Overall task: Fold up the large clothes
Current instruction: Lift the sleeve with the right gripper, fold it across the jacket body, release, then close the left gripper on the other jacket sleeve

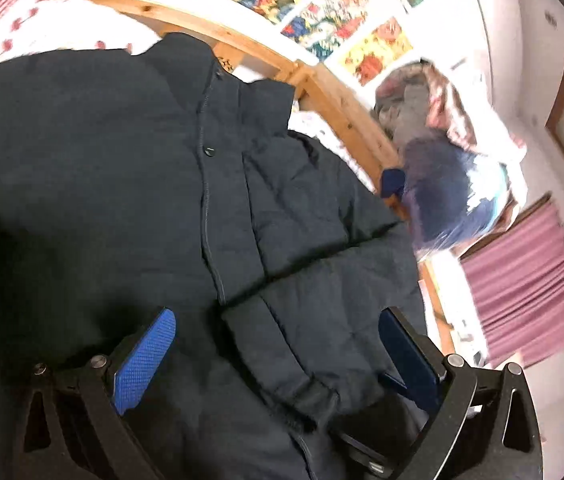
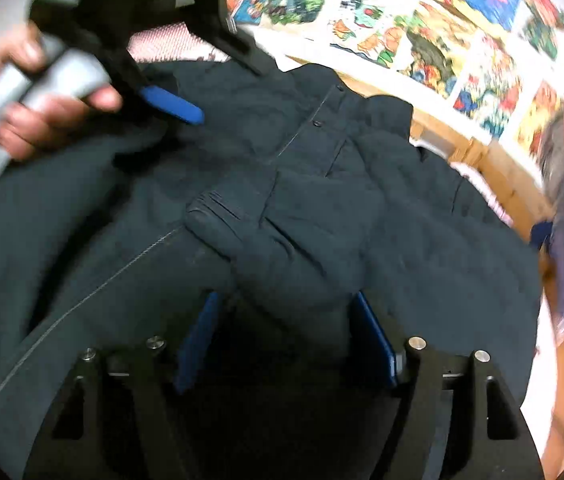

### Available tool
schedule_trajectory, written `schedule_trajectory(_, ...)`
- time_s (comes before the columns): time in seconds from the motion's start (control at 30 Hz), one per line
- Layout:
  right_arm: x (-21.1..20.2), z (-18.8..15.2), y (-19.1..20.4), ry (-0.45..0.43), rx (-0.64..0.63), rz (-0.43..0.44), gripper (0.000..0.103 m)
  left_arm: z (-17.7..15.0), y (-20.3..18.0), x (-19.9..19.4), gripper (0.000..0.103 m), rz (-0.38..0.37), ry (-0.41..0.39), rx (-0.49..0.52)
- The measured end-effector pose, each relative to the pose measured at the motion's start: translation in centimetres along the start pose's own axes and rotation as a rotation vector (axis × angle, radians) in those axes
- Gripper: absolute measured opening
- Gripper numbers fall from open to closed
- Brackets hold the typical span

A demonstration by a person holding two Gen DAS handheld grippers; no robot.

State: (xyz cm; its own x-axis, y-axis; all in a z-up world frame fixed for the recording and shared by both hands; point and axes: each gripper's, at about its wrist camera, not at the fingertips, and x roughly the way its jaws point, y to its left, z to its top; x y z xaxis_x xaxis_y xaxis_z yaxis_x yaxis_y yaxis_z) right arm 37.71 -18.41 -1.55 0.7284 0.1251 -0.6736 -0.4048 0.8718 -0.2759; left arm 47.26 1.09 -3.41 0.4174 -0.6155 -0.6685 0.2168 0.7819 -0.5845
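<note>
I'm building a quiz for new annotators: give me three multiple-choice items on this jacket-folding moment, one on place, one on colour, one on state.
1. The jacket lies on:
A) a bed with a wooden frame
B) a floor
C) a chair

2. The gripper pads are:
A) red
B) blue
C) green

3. The left gripper is:
A) shut on a hanger
B) out of view
C) open over the folded sleeve

Answers: 1 A, the frame borders the bedding beside the jacket; 2 B, both pads show blue; 3 C, its jaws stand wide apart.
</note>
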Motion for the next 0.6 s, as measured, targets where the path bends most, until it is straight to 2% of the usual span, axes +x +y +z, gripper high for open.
schedule_trajectory(0.07, -1.7, -1.5, -0.9, -0.018, 0.053, 0.018, 0.065, 0.5, -0.6, 1.3, 0.102, 0.038, 0.039, 0.035)
schedule_trajectory(0.13, -3.3, -3.2, -2.2, -0.039, 0.102, 0.013, 0.065, 0.5, -1.1, 2.8, 0.1, 0.109, 0.085, 0.083)
schedule_trajectory(0.17, -4.2, -4.2, -2.8, -0.048, 0.133, 0.002, 0.065, 0.4, -1.5, 3.6, 0.095, 0.138, 0.102, 0.112)
schedule_trajectory(0.2, -4.9, -5.2, -3.5, -0.056, 0.163, -0.004, 0.065, 0.2, -1.8, 4.3, 0.069, 0.146, 0.128, 0.143)
schedule_trajectory(0.23, -5.4, -6.1, -4.0, -0.064, 0.19, -0.008, 0.065, 0.0, -1.9, 4.9, 0.054, 0.146, 0.163, 0.16)
schedule_trajectory(0.27, -6.2, -6.8, -4.6, -0.077, 0.229, -0.013, 0.065, -0.3, -2.0, 5.7, 0.041, 0.177, 0.196, 0.17)
schedule_trajectory(0.3, -6.9, -7.4, -5.1, -0.088, 0.269, -0.02, 0.065, -0.7, -2.1, 6.0, 0.037, 0.223, 0.197, 0.184)
schedule_trajectory(0.33, -7.1, -8.0, -5.9, -0.094, 0.296, -0.023, 0.065, -1.0, -2.3, 6.0, 0.036, 0.239, 0.188, 0.204)
schedule_trajectory(0.37, -7.6, -8.7, -6.5, -0.104, 0.338, -0.026, 0.065, -1.1, -2.5, 5.9, 0.028, 0.253, 0.177, 0.217)
schedule_trajectory(0.4, -7.8, -9.2, -7.3, -0.111, 0.371, -0.024, 0.065, -1.1, -2.8, 5.6, 0.013, 0.273, 0.165, 0.226)
schedule_trajectory(0.5, -7.4, -10.4, -9.5, -0.121, 0.485, -0.028, 0.065, -1.3, -3.8, 4.5, 0.007, 0.279, 0.11, 0.255)
schedule_trajectory(0.6, -7.6, -11.1, -10.7, -0.121, 0.544, -0.048, 0.065, -1.3, -5.4, 2.6, 0.006, 0.309, 0.025, 0.296)
